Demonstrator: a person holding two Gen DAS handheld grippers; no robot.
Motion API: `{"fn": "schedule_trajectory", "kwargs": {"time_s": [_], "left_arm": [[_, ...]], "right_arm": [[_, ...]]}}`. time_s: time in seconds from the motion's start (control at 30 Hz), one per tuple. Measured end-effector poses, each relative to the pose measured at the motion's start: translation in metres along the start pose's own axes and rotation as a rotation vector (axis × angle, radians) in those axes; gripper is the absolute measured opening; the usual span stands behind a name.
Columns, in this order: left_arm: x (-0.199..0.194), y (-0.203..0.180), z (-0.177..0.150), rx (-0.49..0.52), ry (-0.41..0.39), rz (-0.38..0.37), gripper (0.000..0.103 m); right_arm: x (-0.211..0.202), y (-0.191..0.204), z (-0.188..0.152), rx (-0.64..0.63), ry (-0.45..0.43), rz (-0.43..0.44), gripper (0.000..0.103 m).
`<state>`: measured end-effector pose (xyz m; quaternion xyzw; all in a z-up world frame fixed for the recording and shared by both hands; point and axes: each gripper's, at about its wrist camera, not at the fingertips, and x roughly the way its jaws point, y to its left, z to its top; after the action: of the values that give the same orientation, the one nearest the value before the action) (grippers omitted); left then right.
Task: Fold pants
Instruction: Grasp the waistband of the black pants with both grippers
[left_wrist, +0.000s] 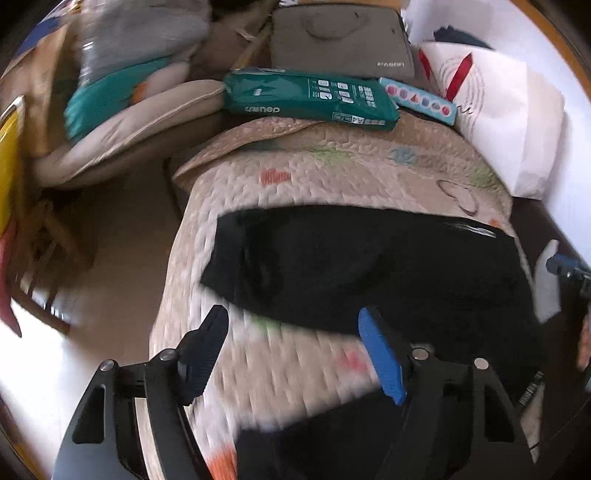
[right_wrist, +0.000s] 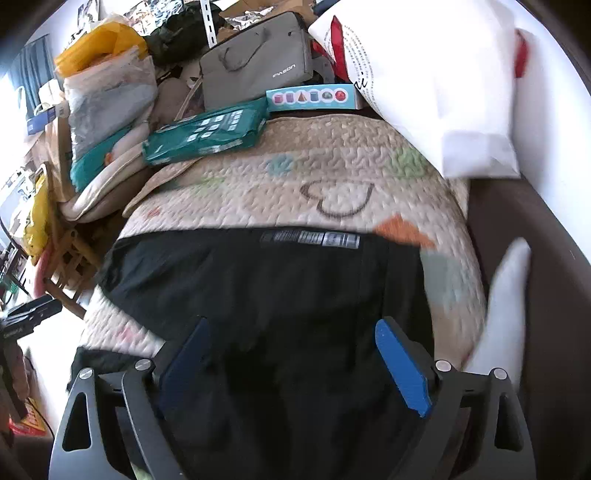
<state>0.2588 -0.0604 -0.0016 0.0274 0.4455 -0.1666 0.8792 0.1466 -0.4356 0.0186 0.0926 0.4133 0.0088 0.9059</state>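
Black pants (left_wrist: 369, 266) lie across a beige quilted cover (left_wrist: 332, 166) with coloured shapes. In the right wrist view the pants (right_wrist: 277, 314) fill the lower middle, with a white printed label near their far edge. My left gripper (left_wrist: 291, 339) is open and empty, above the cover at the pants' near left edge. My right gripper (right_wrist: 291, 350) is open and empty, hovering over the pants. The other gripper shows at the far right of the left wrist view (left_wrist: 565, 266) and at the left edge of the right wrist view (right_wrist: 29, 314).
A green paper pack (left_wrist: 310, 96), a light-blue box (left_wrist: 417, 99) and a grey bag (left_wrist: 340, 37) sit at the cover's far end. A white bag (right_wrist: 436, 81) leans at the right. Cushions and bags (right_wrist: 107, 122) pile at the left. A white sock (right_wrist: 506, 310) is at the right.
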Motion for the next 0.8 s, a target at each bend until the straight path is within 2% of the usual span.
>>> {"fn": "schedule_trajectory", "kwargs": {"time_s": [0.13, 0.33, 0.4, 0.57, 0.67, 0.7, 0.77, 0.8], "left_arm": [[0.062, 0.023, 0.041, -0.019, 0.033, 0.034, 0.073], [0.121, 0.06, 0.065, -0.084, 0.07, 0.035, 0.073], [0.132, 0.063, 0.067, -0.083, 0.08, 0.018, 0.073], [0.148, 0.059, 0.075, -0.051, 0.077, 0.002, 0.084], [0.148, 0.051, 0.08, -0.01, 0.08, 0.012, 0.083], [0.149, 0.047, 0.081, 0.017, 0.084, 0.025, 0.078], [0.144, 0.033, 0.079, 0.076, 0.077, 0.027, 0.035], [0.141, 0.027, 0.078, 0.101, 0.068, 0.027, 0.021]], "right_arm": [[0.051, -0.014, 0.033, -0.061, 0.034, 0.002, 0.09], [0.125, -0.043, 0.067, -0.071, 0.089, 0.002, 0.09], [0.139, -0.05, 0.072, -0.061, 0.1, 0.02, 0.09], [0.172, -0.052, 0.077, -0.059, 0.145, 0.08, 0.09], [0.178, -0.041, 0.077, -0.106, 0.15, 0.102, 0.091], [0.177, -0.037, 0.076, -0.116, 0.153, 0.116, 0.091], [0.176, -0.032, 0.073, -0.141, 0.158, 0.14, 0.083], [0.175, -0.029, 0.071, -0.157, 0.161, 0.144, 0.066]]}}
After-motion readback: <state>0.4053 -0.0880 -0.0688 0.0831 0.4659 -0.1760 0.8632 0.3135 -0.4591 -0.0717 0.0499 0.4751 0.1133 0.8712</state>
